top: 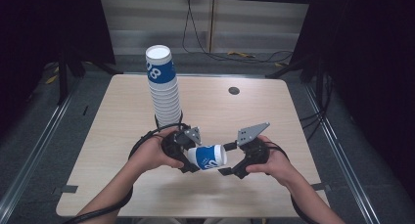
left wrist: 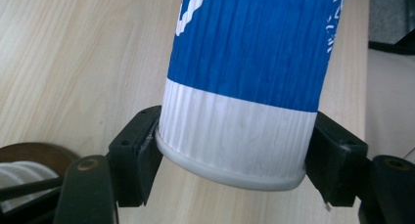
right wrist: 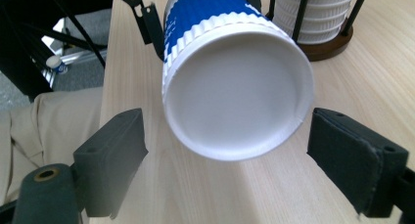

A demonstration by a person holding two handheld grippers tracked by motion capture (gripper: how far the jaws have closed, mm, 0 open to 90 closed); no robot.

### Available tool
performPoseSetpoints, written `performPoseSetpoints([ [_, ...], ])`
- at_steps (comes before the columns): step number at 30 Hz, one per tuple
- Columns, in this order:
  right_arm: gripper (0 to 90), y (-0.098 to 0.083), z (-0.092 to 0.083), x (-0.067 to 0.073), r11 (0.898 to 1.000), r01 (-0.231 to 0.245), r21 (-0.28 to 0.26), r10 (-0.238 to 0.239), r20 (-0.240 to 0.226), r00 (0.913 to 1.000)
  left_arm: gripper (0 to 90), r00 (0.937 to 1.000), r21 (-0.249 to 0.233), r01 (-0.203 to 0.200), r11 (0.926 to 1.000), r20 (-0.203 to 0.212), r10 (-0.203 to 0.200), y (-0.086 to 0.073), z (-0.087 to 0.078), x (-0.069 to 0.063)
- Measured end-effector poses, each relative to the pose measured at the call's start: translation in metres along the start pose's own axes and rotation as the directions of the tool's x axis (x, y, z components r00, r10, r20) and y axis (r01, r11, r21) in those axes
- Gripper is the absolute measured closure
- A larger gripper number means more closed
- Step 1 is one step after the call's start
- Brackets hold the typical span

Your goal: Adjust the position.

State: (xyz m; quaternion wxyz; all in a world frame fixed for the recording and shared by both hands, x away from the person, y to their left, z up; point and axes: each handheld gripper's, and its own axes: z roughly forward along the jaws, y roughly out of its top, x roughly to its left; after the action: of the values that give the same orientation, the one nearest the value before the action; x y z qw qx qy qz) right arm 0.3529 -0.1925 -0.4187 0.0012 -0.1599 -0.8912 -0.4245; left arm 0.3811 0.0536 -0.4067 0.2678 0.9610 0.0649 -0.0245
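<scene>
Holding the blue-and-white ribbed paper cup point(top: 208, 157) sideways by its rim, the left tool point(top: 188, 158) is clamped; the right tool point(top: 230, 158), wide open around its base, grips nothing. Next: stacking it on the tall cup stack point(top: 164, 89) behind.

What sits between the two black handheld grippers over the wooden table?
A blue-and-white ribbed paper cup lies sideways between them in the high view: the left gripper clamps one end, while the right gripper stands open around the other.
</scene>
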Motion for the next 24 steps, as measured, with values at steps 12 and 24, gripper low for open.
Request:
performPoseSetpoints([
  [12,13.0,0.011,-0.004,0.0,0.98,0.027,0.199,-0.032,0.026,0.9991,29.9,0.9999,0.066,-0.011,0.9978,-0.005,0.012,0.003,0.0,-0.001],
  [24,13.9,0.015,-0.005,-0.001,0.953,0.035,0.3,-0.048,0.036,0.9982,29.6,0.9999,0.114,-0.011,0.9934,-0.01,0.012,0.008,0.002,-0.003],
])
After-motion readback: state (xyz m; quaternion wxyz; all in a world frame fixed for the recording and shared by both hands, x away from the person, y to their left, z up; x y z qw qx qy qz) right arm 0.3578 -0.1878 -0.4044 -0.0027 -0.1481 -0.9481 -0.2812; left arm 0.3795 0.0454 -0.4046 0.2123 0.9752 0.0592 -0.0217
